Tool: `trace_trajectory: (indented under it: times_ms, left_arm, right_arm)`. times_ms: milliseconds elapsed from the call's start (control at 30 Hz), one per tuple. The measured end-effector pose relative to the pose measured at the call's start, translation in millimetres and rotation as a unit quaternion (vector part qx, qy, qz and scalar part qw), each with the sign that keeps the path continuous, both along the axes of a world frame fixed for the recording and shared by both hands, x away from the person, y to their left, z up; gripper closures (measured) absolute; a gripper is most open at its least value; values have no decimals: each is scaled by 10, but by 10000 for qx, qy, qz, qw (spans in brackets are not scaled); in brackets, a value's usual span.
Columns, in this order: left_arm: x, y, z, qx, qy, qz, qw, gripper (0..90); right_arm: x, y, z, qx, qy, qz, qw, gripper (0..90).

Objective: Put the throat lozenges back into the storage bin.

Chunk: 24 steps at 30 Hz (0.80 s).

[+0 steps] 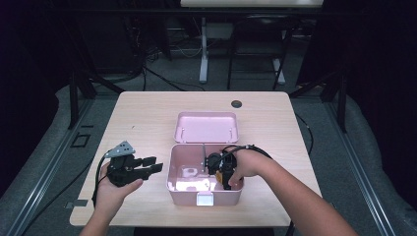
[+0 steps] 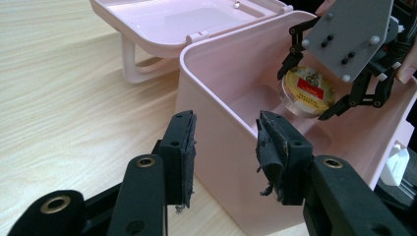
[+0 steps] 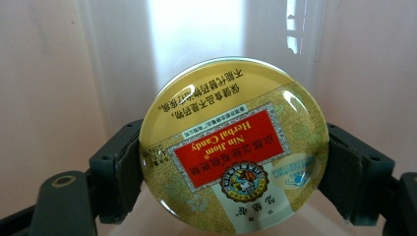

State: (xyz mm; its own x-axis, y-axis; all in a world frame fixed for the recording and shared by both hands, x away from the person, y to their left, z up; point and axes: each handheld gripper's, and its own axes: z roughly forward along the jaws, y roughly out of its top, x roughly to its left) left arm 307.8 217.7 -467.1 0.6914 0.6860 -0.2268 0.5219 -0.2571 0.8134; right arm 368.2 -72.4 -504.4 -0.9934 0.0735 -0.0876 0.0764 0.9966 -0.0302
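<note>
Two claws are at work over the pale wooden worktop (image 1: 147,118), and going from the left: the left claw (image 1: 153,165) rests released, its jaws standing wide apart with nothing between them, just beside the outer left wall of the pink box (image 1: 173,162). That box sits open, its lid (image 1: 206,126) folded back flat behind it. Further right, the right claw (image 1: 222,172) reaches down inside the box's right compartment and is clenched on the candy tin (image 3: 235,142), one pad on each side of its rim.

Judging by its look, the tin is a small, flat, round metal one: stiff, light, and glossy enough to slip if the pads sit off its widest line. The rim, taken straight across the middle as it is held, seems the best place to grip; pressing on the domed lid would risk a dent or a slide.

Being a disc, it has no long axis in its face; its short axis runs through lid and base. The printed lid faces the right claw's camera with the lettering upside down, and the tin hangs tilted above the box floor
</note>
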Motion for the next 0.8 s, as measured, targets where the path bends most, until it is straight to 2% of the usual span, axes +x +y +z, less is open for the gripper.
trace_trajectory:
  times_ms: [333,433,533,800]
  left_arm:
    - [3,-3,-4,41,-1,-41,10000,582]
    - [3,-5,-5,40,6,-40,10000,582]
    - [3,-8,-8,34,24,-31,10000,582]
    - [4,-7,-8,37,22,-28,10000,583]
  right_arm:
    - [3,7,-52,-48,-52,48,10000,197]
    - [-7,5,-69,2,31,27,10000,196]
    - [-7,0,-77,16,-28,74,10000,197]
    - [-1,-6,-69,94,-12,12,10000,196]
